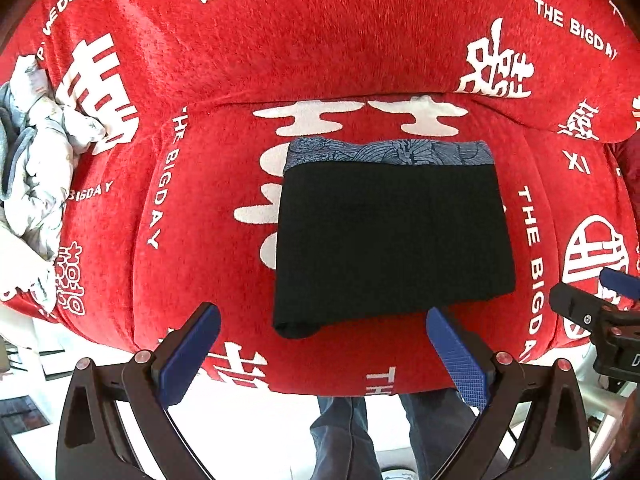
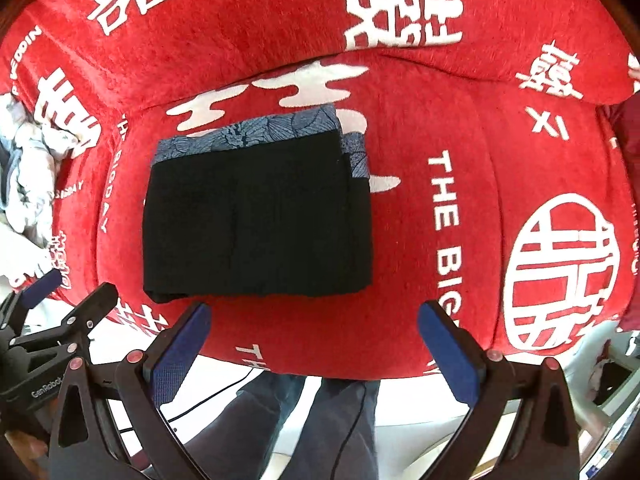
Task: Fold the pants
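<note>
two spread grippers, one soft stack

your folded black knit pants (image 1: 394, 240), blue floral waistband showing, lie mid-seat on the red printed plush sofa cover (image 1: 360, 52). left gripper (image 1: 322, 354) and right gripper (image 2: 314, 346) hang wide apart, empty. limp, light cloth: pinch the thick near fold.

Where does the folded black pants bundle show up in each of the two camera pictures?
Left wrist view: the folded black pants lie centre, slightly right, on the red seat cushion, just beyond the open left hand-held gripper.
Right wrist view: the pants lie left of centre, above the open right hand-held gripper.
Shared landmark: the blue patterned waistband along the pants' far edge.
</note>
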The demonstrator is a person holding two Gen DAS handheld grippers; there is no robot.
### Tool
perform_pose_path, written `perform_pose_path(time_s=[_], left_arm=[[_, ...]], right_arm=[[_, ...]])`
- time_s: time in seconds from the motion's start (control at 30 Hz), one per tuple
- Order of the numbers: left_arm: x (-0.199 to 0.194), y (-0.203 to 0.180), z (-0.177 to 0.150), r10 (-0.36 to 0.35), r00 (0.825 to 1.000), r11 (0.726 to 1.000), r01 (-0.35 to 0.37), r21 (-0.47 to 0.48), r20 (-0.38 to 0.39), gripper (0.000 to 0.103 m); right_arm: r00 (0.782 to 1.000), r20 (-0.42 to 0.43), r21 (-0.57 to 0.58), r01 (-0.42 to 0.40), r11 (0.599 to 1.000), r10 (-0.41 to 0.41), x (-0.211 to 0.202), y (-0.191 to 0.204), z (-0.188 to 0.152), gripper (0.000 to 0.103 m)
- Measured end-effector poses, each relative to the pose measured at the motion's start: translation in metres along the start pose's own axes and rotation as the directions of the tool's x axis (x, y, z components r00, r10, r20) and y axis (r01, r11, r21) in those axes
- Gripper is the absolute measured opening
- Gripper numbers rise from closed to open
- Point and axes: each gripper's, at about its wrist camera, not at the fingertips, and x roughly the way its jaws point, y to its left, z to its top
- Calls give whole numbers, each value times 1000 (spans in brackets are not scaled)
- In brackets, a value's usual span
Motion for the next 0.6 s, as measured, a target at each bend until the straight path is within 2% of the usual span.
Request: perform_pose_path(time_s=[0.2, 0.6], left_arm=[[-8, 4, -4, 8, 1000, 1000, -8, 6, 7, 103], [-20, 3, -1, 16, 999, 999, -17, 28, 28, 103]], right_arm=[[995, 55, -47, 84, 995, -82, -20, 20, -1, 103], [990, 88, -53, 114, 992, -109, -34, 28, -5, 103]])
